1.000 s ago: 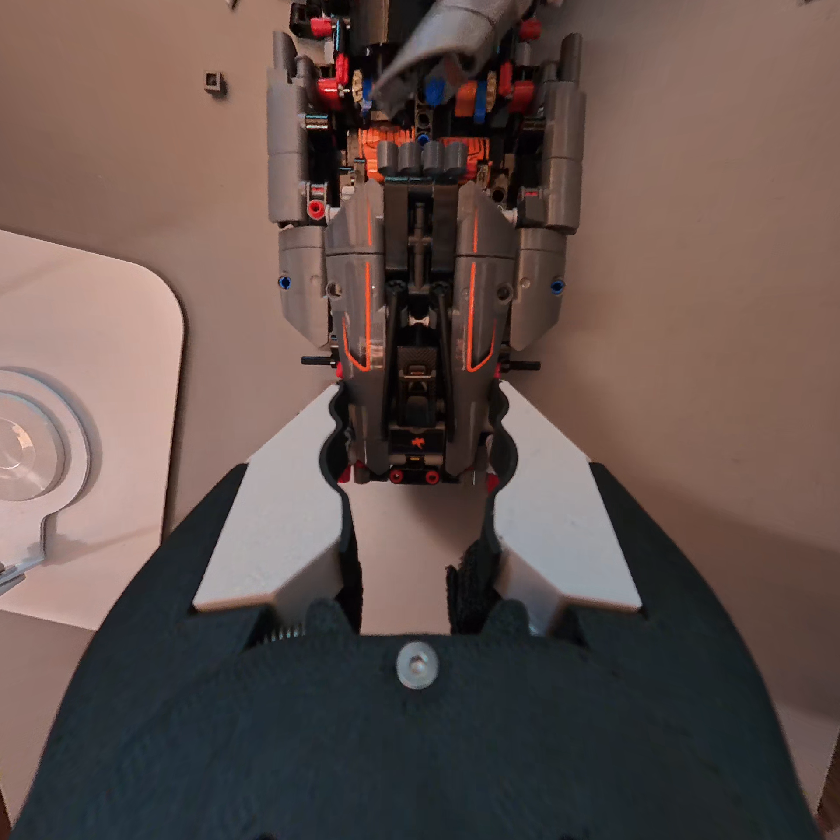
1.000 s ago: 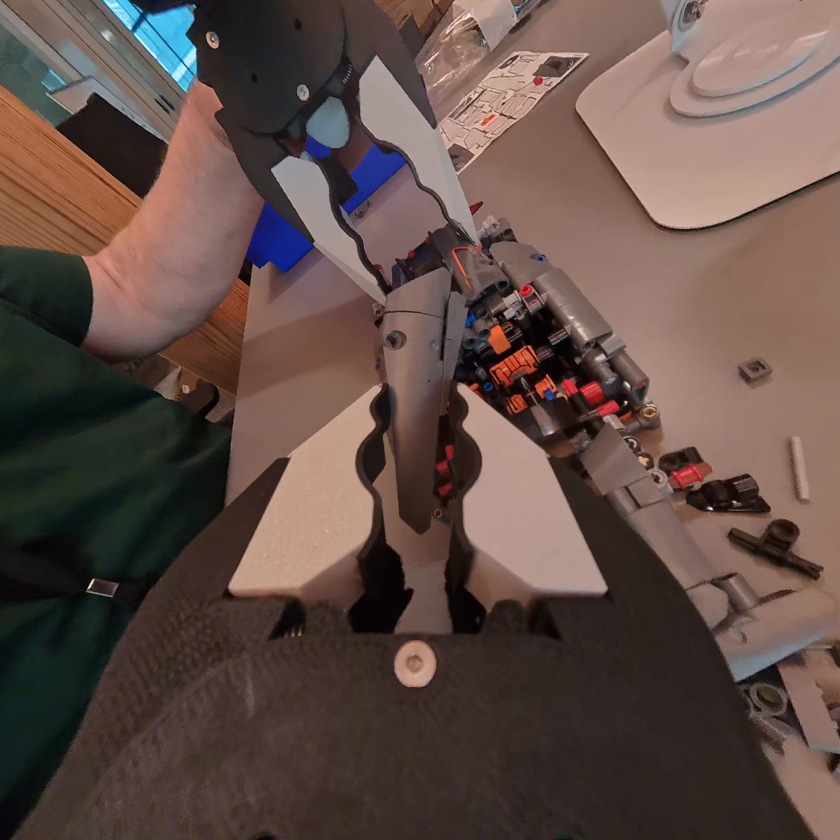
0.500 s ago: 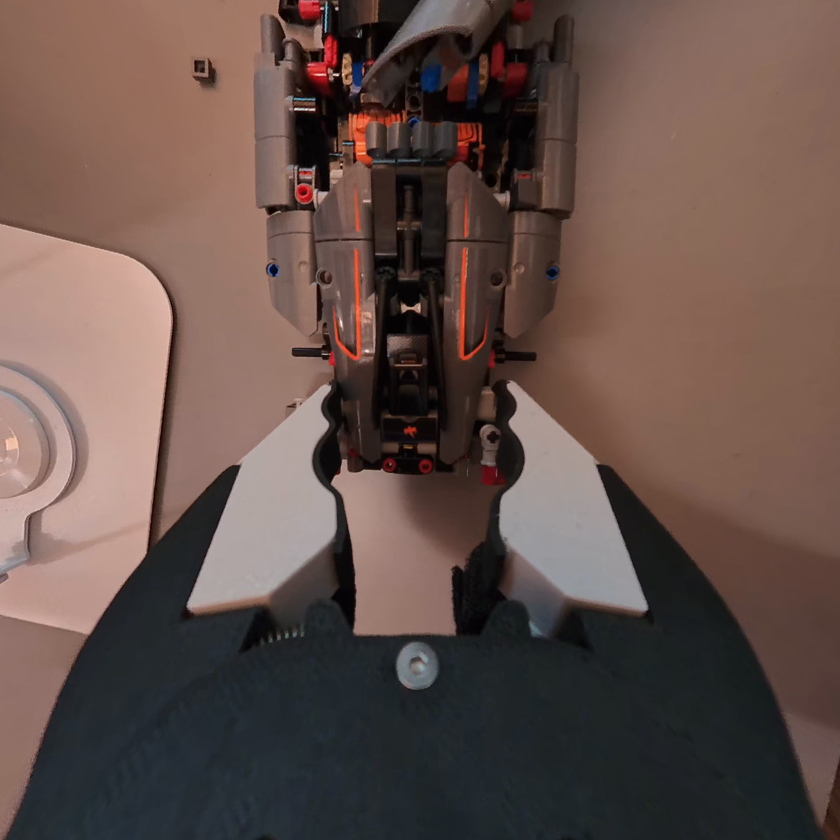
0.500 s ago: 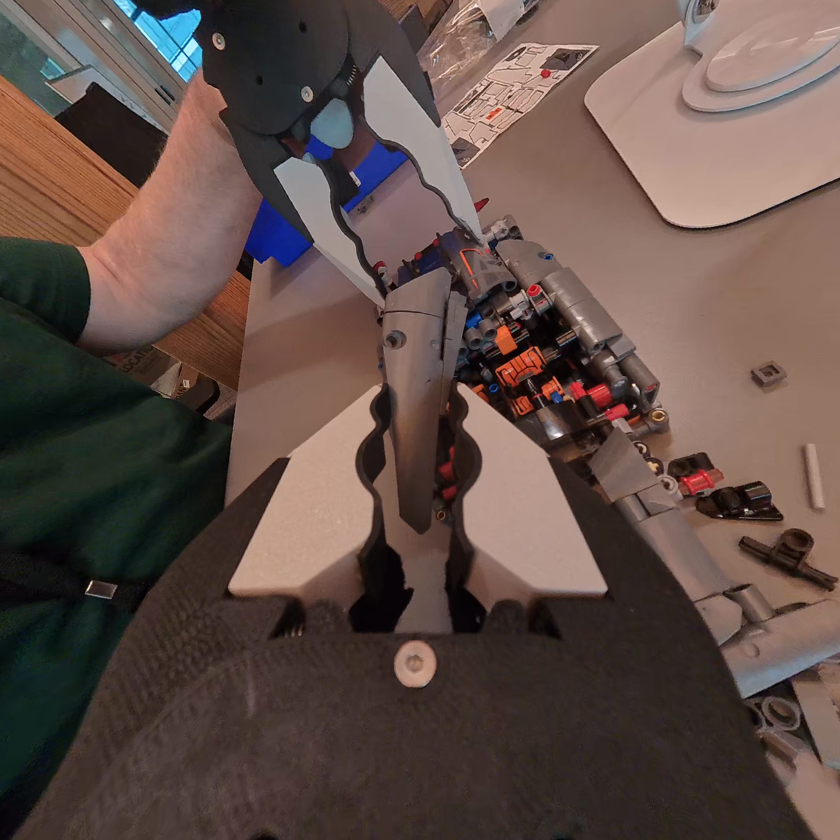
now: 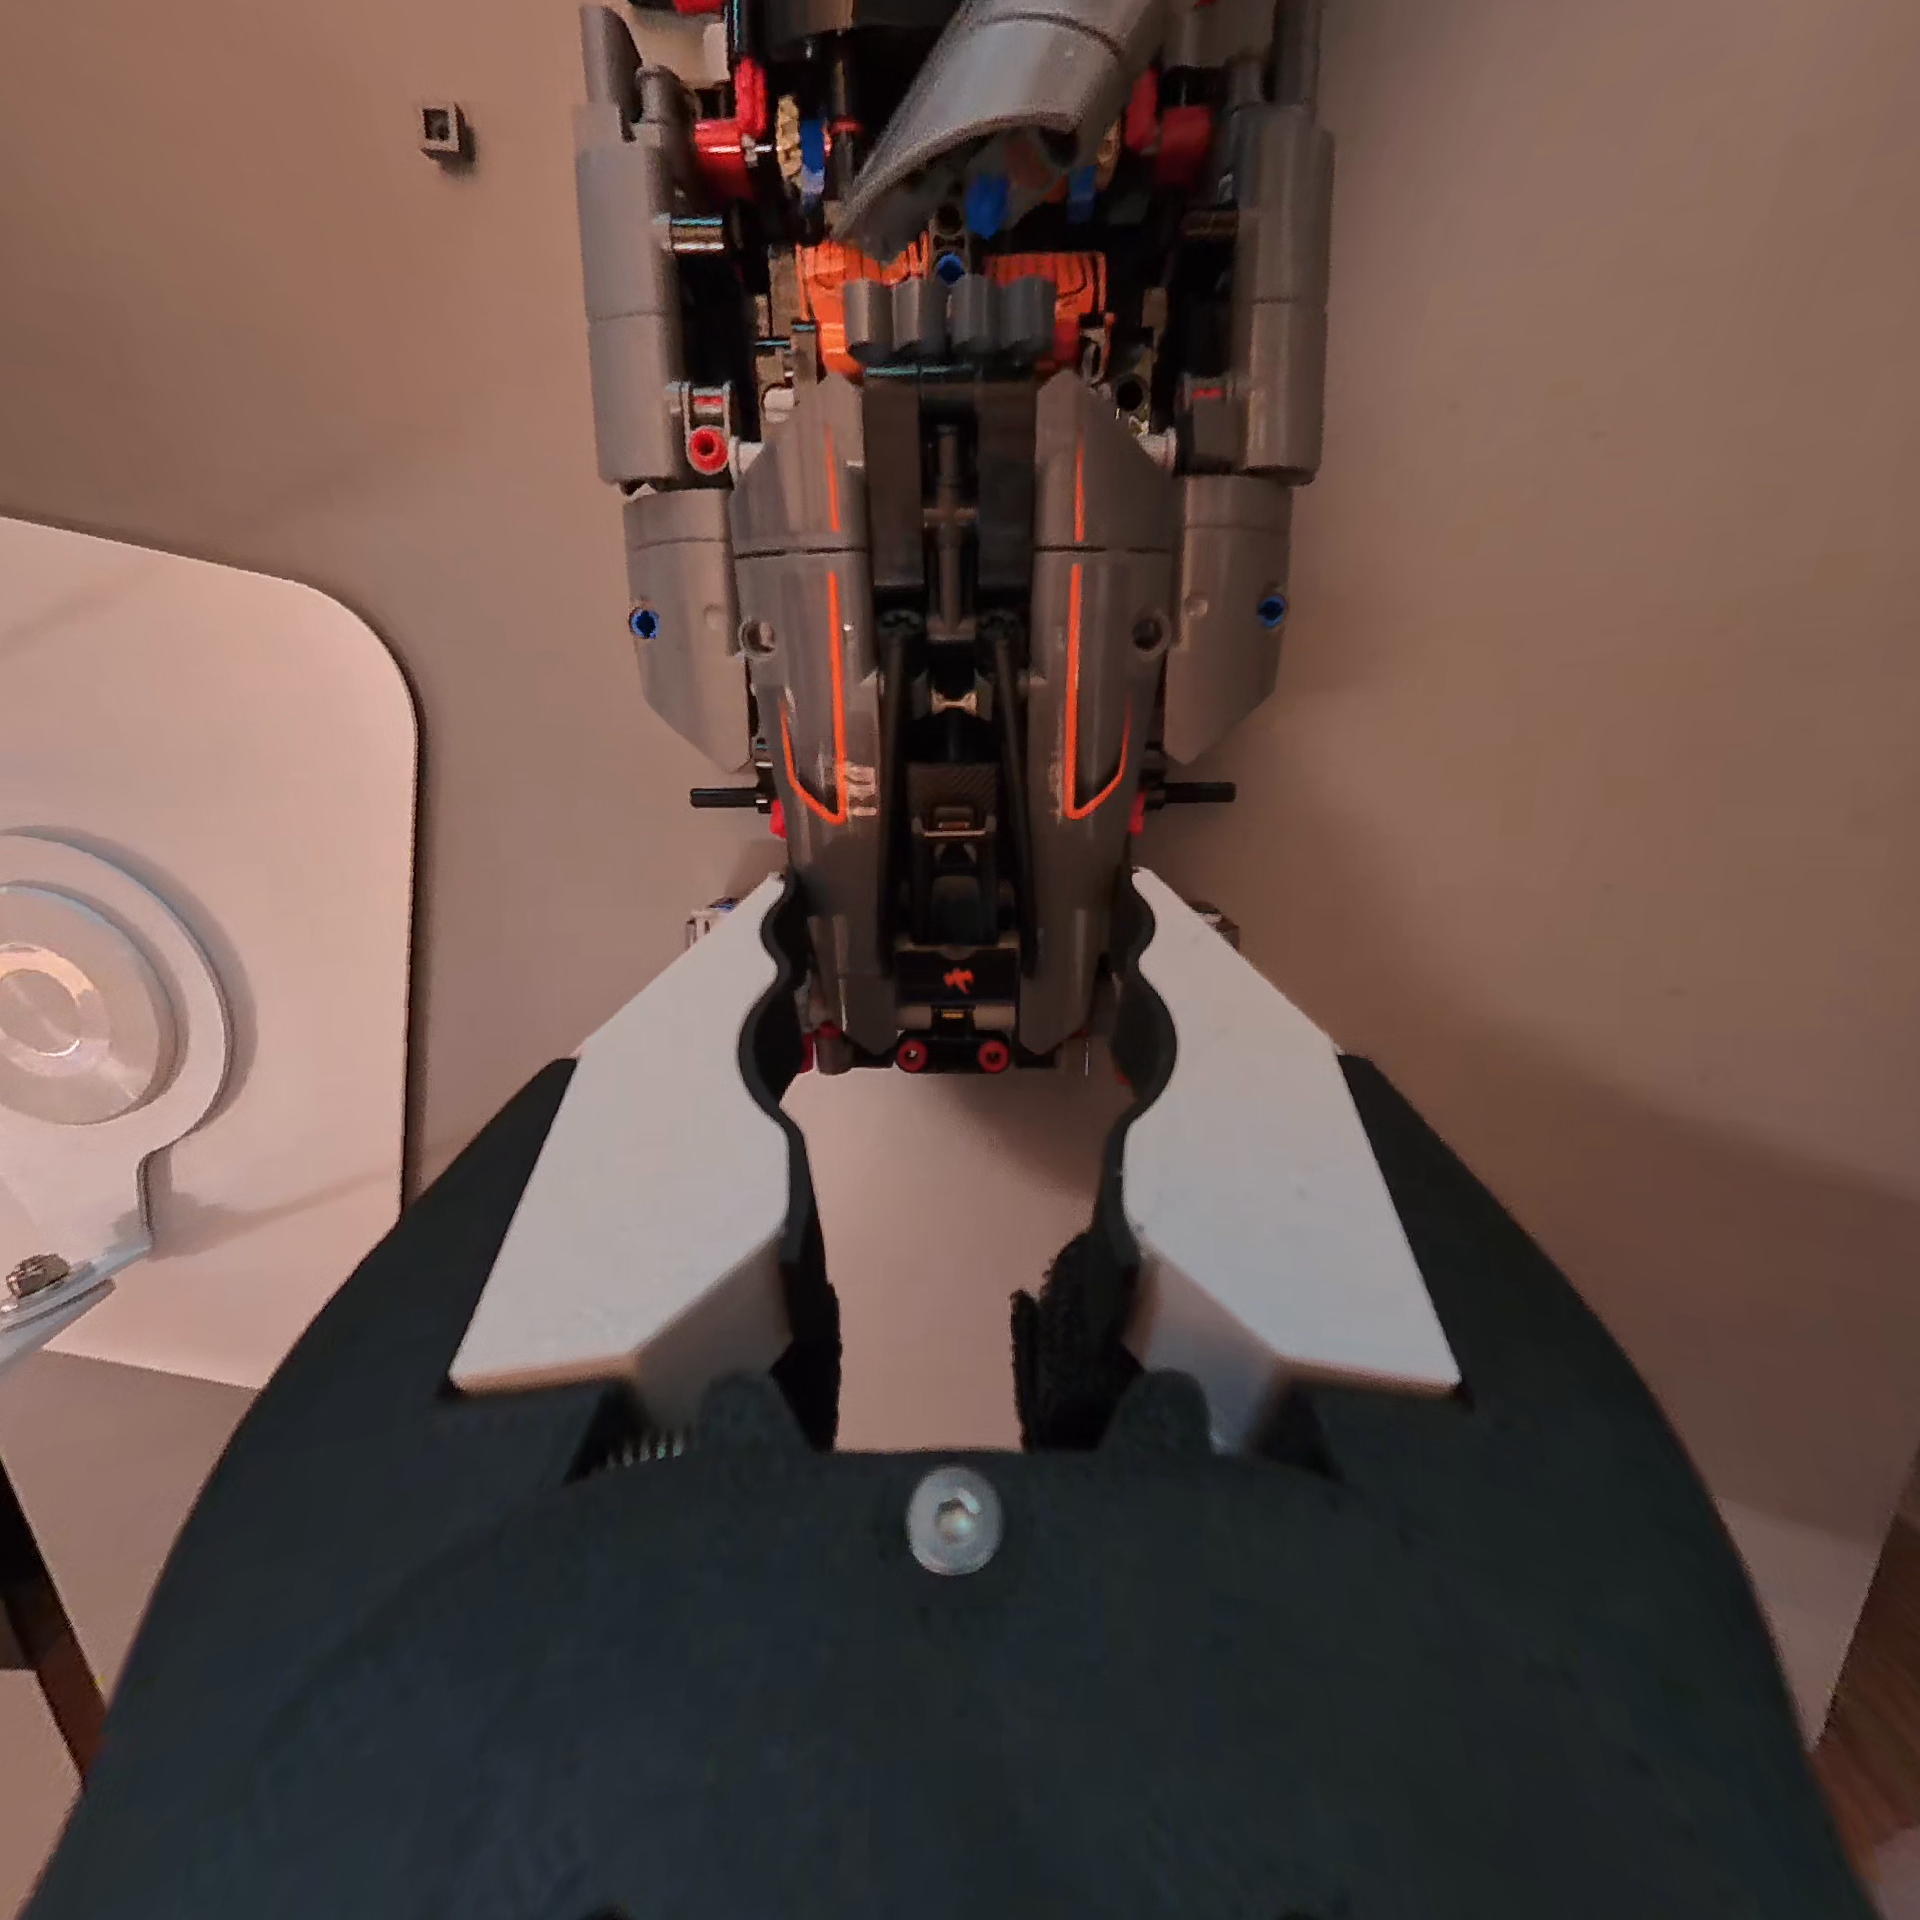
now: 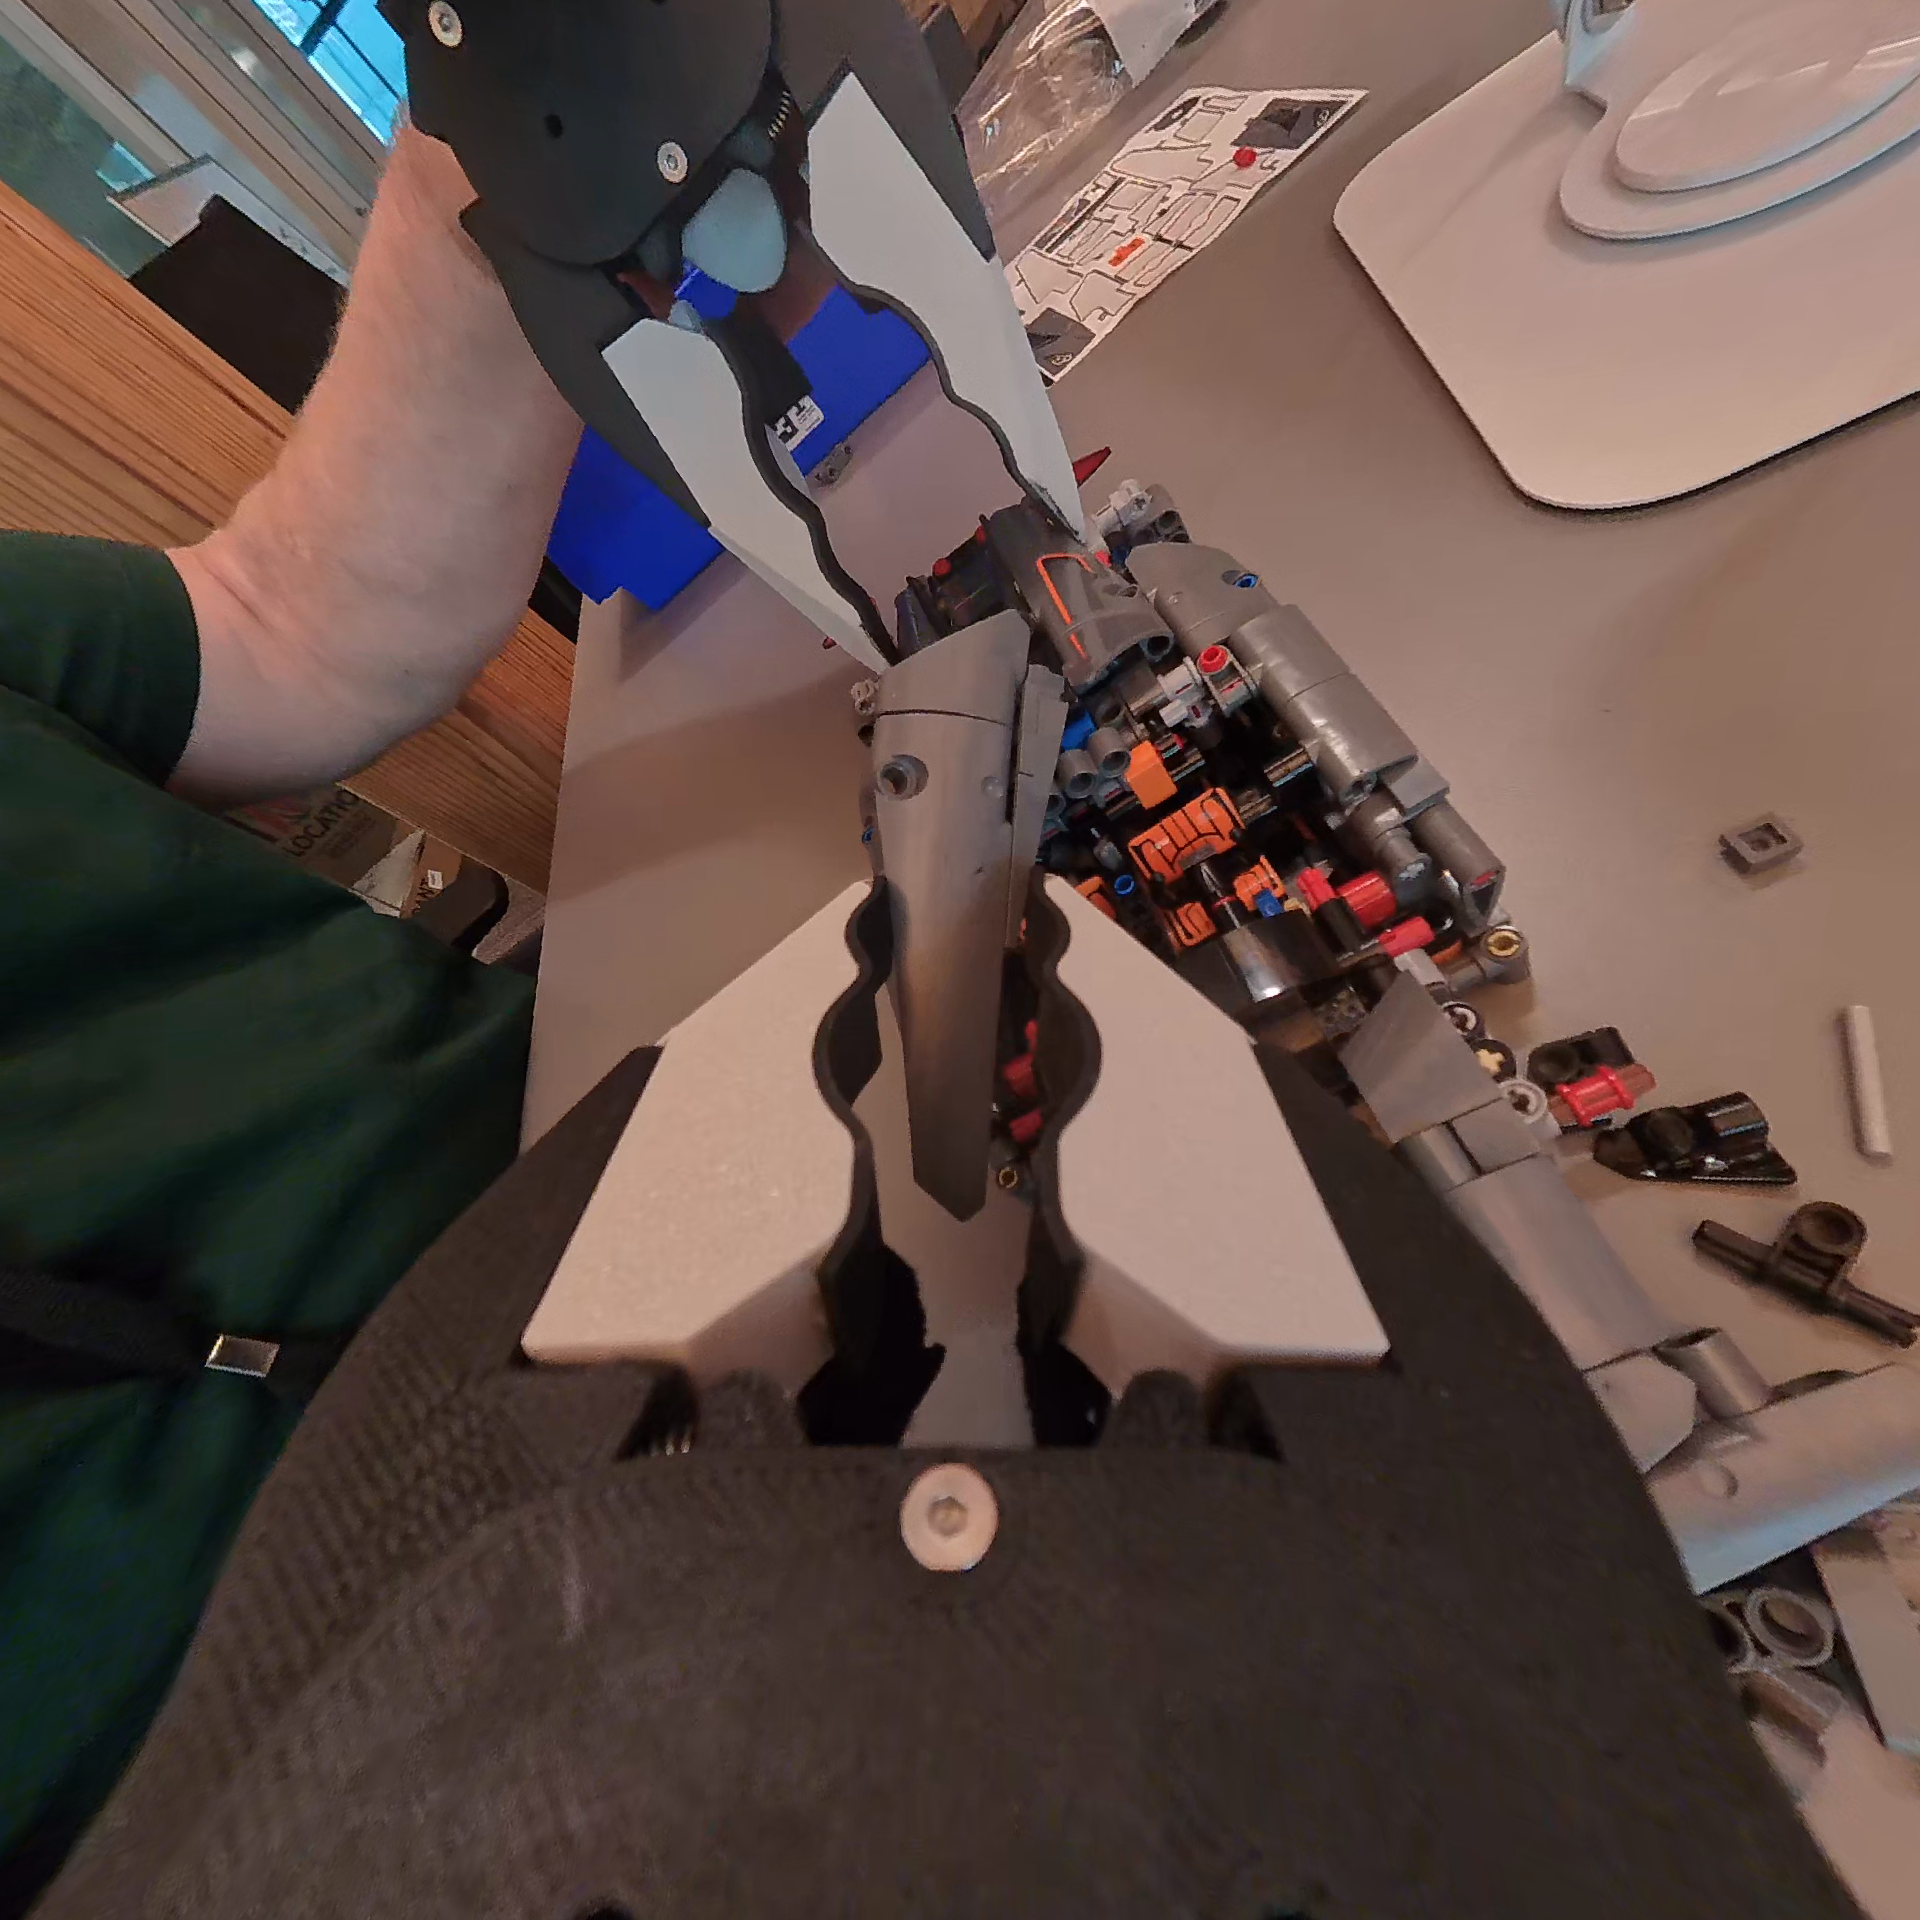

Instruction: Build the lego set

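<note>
Lego model (image 5: pixel 951 644) lies on grey table (image 5: pixel 1558 520) beside white stand base (image 5: pixel 208 831). Left gripper (image 5: pixel 956 914) clamps model's nose end; right gripper (image 6: pixel 961 904) pinches grey panel (image 6: pixel 951 883) at model's side, w/ loose pcs (image 6: pixel 1694 1143) nearby.

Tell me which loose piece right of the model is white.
The slim white rod, lying farthest right; the loose pieces beside it are black or dark grey.
</note>
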### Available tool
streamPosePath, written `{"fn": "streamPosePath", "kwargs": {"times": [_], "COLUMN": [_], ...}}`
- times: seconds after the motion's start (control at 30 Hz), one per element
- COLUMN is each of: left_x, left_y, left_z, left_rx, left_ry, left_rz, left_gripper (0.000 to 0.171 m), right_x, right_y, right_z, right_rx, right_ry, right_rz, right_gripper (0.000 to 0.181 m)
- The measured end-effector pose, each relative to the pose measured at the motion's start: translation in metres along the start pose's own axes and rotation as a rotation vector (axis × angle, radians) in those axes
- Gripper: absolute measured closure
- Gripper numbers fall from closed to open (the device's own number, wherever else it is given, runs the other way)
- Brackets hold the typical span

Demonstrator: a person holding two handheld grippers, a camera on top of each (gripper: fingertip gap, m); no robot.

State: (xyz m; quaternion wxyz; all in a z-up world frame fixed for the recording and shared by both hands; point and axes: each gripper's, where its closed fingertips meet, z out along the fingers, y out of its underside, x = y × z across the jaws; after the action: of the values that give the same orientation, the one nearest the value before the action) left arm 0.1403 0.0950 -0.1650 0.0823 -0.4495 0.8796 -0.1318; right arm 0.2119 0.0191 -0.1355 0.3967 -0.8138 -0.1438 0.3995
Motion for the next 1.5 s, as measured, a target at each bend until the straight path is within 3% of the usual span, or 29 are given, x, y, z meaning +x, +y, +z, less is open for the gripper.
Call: {"fn": "streamPosePath", "kwargs": {"times": [0.33,1.5], "left_x": [0.002,0.005], "left_y": [-0.001,-0.002], "left_z": [0.0,-0.016], "left_rx": [0.001,-0.26], "left_ry": [0.013,0.049], "left_rz": [-0.037,-0.016], "left_gripper": [0.116,0.116], "right_x": [0.001,0.001], "right_y": [0.0,0.001], "right_z": [-0.001,-0.002], "right_rx": [0.004,0.0], "right_ry": [-0.009,-0.006], "right_rz": [0.018,0.022], "right_gripper": [0.158,0.157]}}
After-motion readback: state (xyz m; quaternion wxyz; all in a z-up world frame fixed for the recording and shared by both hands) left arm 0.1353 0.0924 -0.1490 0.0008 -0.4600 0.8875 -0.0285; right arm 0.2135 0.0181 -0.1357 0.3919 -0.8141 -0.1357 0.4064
